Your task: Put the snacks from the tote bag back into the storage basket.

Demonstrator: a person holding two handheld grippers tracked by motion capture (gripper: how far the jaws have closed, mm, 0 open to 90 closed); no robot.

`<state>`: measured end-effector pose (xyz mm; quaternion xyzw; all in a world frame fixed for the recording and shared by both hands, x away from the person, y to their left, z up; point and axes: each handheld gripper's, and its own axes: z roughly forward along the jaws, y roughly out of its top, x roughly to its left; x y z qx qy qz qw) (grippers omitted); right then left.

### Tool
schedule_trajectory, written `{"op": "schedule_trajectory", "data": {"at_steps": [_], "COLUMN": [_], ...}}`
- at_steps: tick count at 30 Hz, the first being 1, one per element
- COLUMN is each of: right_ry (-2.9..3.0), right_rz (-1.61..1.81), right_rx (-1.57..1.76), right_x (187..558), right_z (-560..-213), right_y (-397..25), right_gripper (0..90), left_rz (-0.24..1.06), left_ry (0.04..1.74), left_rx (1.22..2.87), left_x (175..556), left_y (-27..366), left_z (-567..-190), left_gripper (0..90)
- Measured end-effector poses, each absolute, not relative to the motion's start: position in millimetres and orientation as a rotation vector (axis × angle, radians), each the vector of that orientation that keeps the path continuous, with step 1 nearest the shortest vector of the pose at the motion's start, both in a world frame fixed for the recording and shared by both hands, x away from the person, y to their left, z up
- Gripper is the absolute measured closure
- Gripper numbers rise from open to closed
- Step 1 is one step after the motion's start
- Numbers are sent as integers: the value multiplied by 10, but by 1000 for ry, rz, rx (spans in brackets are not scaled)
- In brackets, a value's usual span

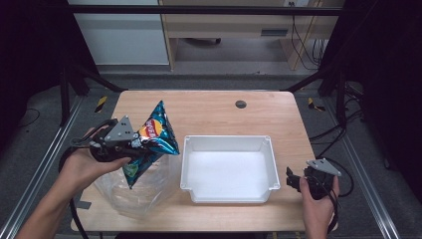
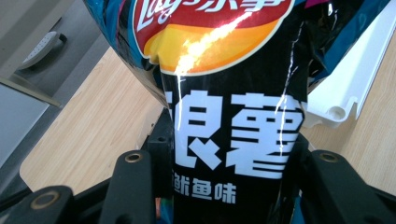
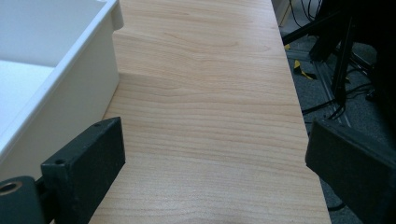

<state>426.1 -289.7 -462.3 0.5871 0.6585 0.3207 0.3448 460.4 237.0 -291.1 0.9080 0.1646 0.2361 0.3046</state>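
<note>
- at the left side of the wooden bench point(image 1: 209, 107), the left tongs point(image 1: 133, 144) pinch a glossy blue-and-black crisp packet point(image 1: 152, 139) with a red-and-yellow logo; the packet is held clear of the bench top, above a crumpled clear plastic bag point(image 1: 134, 191).
- in the left gripper view the black jaws press on either side of the packet's point(image 2: 233, 126) narrow middle, and its printed face fans out beyond them.
- long axis of the packet: tilted, one corner pointing up and away from the person, the other down toward the plastic bag.
- governing relation: the shallow white rectangular plastic tray point(image 1: 272, 164) lies directly to the right of the held packet, its near-left rim point(image 2: 345, 100) just beside the packet's right edge; judged next move is a short carry rightward over that rim.
- the tray floor is bare, so there is open room for the packet to lie flat, provided the long axis is turned to run with the tray's longer side.
- the right tongs point(image 1: 291, 180) rest at the bench's right edge, just beside the tray's right wall point(image 3: 70, 102), jaws spread wide with nothing between them; the left hand is the nearer and already loaded one.
- hazards, as a judgement: the low corner of the packet may catch the tray rim or drag the plastic bag.
</note>
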Motion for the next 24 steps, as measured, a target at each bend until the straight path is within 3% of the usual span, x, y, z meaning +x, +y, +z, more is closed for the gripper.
{"op": "schedule_trajectory", "data": {"at_steps": [24], "right_ry": [1705], "right_rz": [839], "right_rx": [1528], "right_x": [4266], "right_z": [-4622], "right_y": [-2904], "right_gripper": [53], "left_rz": [618], "left_ry": [401], "left_rx": [2422], "left_x": [4663], "left_y": [2046], "left_z": [-2762], "left_gripper": [532]}}
